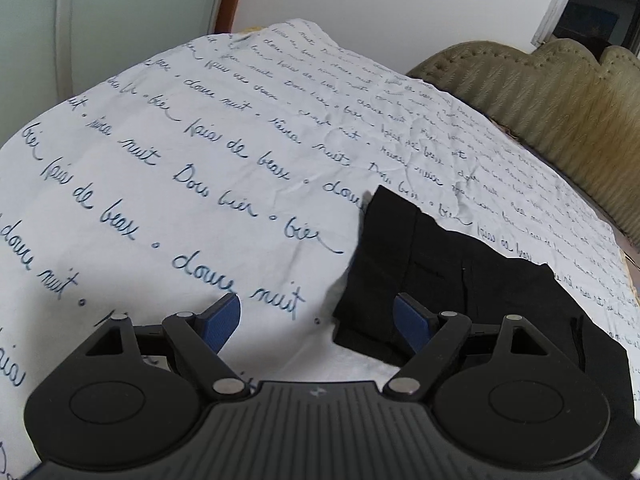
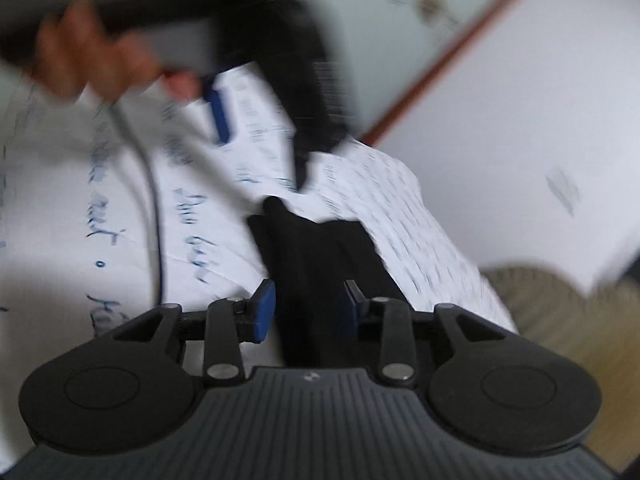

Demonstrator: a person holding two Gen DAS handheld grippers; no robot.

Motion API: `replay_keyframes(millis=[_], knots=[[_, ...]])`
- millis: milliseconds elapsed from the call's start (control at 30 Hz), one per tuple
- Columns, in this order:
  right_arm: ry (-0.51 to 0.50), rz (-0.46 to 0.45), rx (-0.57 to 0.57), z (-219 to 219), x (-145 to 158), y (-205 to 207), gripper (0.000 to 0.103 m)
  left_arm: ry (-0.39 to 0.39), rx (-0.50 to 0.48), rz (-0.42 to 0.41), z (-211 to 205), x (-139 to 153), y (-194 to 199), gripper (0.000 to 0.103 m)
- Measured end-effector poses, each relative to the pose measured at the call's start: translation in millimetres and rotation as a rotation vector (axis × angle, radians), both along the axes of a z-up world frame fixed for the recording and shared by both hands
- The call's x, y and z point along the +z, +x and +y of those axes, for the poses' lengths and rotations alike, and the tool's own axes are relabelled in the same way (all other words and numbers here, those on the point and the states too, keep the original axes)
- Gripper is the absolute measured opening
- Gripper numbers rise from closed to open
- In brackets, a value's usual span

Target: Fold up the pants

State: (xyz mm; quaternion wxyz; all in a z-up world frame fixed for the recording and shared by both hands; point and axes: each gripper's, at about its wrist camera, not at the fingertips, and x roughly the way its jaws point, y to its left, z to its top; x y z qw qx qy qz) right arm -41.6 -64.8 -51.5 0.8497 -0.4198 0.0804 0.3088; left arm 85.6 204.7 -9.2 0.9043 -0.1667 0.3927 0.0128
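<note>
pants (image 1: 460, 276): black, folded on printed sheet (image 1: 160, 152); near edge cut off
left gripper (image 1: 318, 322): wide, holding nothing
right gripper (image 2: 310, 308): narrow gap, pants between; contact lost in blur

A bed carries a wrinkled white cotton sheet (image 1: 168, 184) printed with rows of blue handwritten script. Directly on the sheet lie folded black fabric pants (image 1: 440, 272), near its edge.
</note>
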Motion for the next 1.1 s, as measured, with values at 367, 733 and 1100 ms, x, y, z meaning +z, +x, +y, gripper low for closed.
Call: replay_keyframes(millis=[367,733,1100], knots=[[-0.179,-0.131,-0.018,50.6,-30.0,27.6,0.036,-0.213,0.023,0.058,31.0,-21.2,12.0,0.084],[0.155,0.081,-0.033,23.6,-4.1,54.2,0.009,-0.543,0.020,0.087,37.0,-33.0,41.5,0.099],[0.317,0.147,-0.052,-4.2,23.5,55.6,0.009,-0.537,-0.109,0.146,-20.3,-38.0,112.2,0.098]])
